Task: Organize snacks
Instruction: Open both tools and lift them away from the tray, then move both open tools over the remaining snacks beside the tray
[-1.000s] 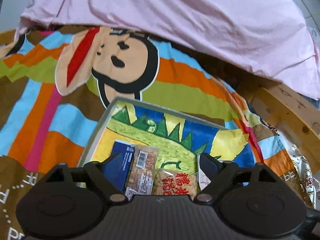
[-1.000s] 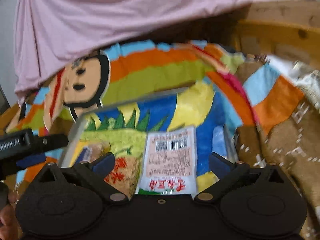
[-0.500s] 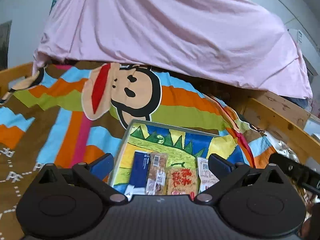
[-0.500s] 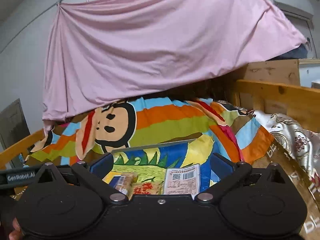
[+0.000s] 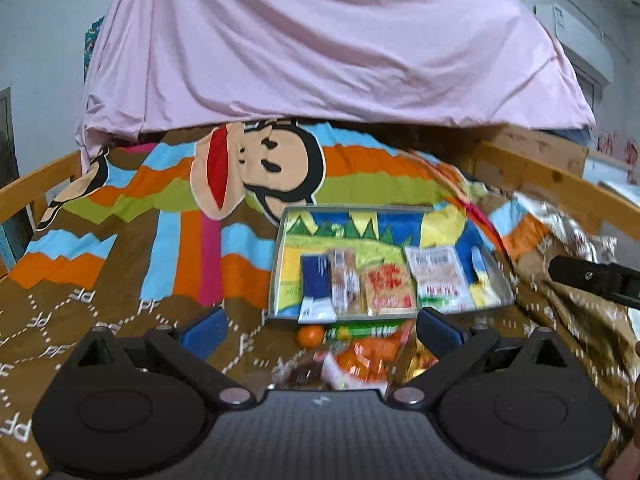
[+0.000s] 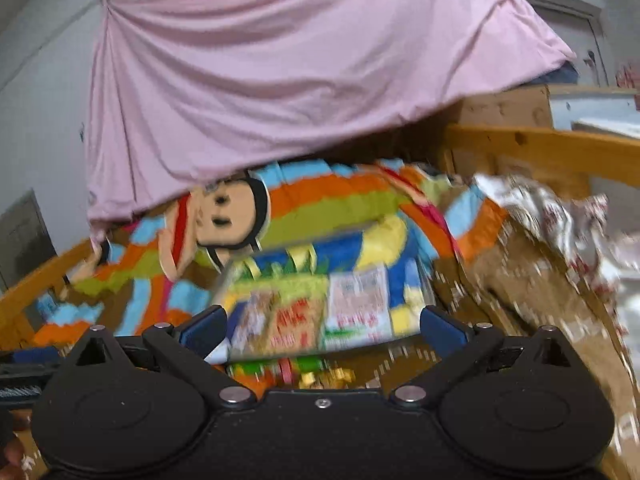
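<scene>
On the striped cartoon-monkey blanket (image 5: 168, 216) lay a shallow tray (image 5: 280, 248) with a painted landscape bottom, seen from both wrist views. Inside the tray, along its near edge, a row of snack packets lay flat side by side: a dark blue packet (image 5: 316, 284) at the left, a clear brown packet (image 5: 344, 284) touching it, a packet with red characters (image 5: 386, 286) next, a white printed packet (image 5: 438, 276) beyond that, and a small blue-and-yellow packet (image 5: 480, 276) at the right. Just outside the tray's near edge, loose snacks (image 5: 360, 354) sat in a blurred heap on the blanket, with a small orange round item (image 5: 310, 335) at its left; their kinds could not be told. The left gripper (image 5: 320, 330) hung above this heap with its blue-padded jaws spread wide and nothing between them. The right gripper (image 6: 322, 326) likewise stood with jaws spread and empty, facing the tray (image 6: 224, 284) and the white printed packet (image 6: 358, 300); motion blur softened this view. A pink sheet (image 5: 320, 40) hung behind the blanket, and a wooden bed rail (image 5: 560, 184) ran along the right.
</scene>
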